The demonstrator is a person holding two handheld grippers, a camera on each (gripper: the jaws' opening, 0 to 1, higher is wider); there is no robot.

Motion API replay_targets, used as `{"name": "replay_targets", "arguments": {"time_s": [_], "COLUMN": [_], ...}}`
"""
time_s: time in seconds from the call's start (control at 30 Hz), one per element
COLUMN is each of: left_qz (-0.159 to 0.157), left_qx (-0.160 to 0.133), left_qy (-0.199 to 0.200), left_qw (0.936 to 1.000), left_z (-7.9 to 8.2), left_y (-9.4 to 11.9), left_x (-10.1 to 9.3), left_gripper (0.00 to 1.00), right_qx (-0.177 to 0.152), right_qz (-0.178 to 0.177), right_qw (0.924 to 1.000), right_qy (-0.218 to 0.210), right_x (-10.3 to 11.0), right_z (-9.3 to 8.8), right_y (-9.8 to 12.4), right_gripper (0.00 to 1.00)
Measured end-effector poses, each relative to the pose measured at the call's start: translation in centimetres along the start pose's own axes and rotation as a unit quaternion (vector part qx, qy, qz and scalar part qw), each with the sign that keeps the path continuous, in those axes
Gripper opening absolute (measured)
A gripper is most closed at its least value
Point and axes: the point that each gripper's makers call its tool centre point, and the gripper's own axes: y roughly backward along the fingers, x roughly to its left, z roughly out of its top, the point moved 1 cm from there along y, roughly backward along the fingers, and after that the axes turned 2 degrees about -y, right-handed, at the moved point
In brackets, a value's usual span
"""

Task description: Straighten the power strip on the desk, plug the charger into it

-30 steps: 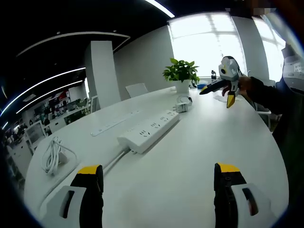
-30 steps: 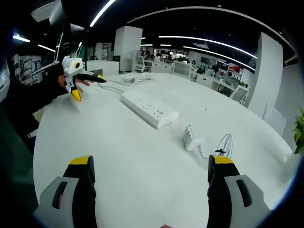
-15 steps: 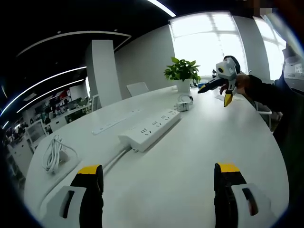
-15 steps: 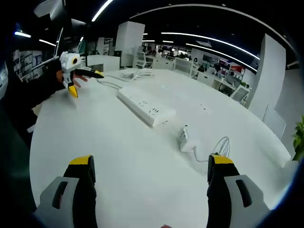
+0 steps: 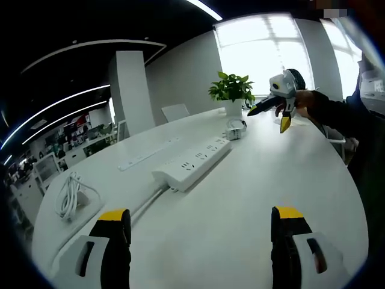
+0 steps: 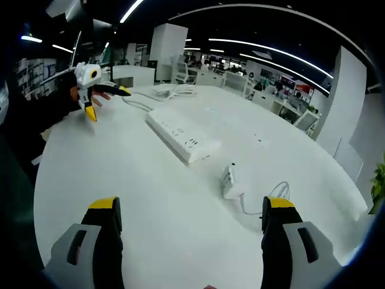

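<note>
In the right gripper view, bare white desk [image 6: 150, 198] is seen across the lower centre, ahead of the parted jaws. The centre is occupied by the power strip [image 6: 178, 133], with the charger [image 6: 231, 180] just right of it and its coiled cable [image 6: 274, 195] at the right. Open desk lies between strip and charger.

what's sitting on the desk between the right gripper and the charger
Nothing: in the right gripper view, bare white desk runs from the open right gripper up to the charger. Its coiled cable lies off to the side.
</note>
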Motion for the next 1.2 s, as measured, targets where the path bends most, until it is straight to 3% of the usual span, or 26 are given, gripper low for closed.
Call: {"name": "replay_targets", "arguments": {"time_s": [1.2], "left_qz": [0.003], "left_qx": [0.003], "left_qy": [0.005], "left_qw": [1.0], "left_z": [-0.5], "left_y": [0.0], "left_x": [0.0], "left_gripper": [1.0], "right_qx": [0.012], "right_qz": [0.004], "right_qw": [0.9999], "right_qy": [0.007], "right_x": [-2.6], "right_z": [0.5], "right_y": [-1.1], "right_gripper": [0.86]}}
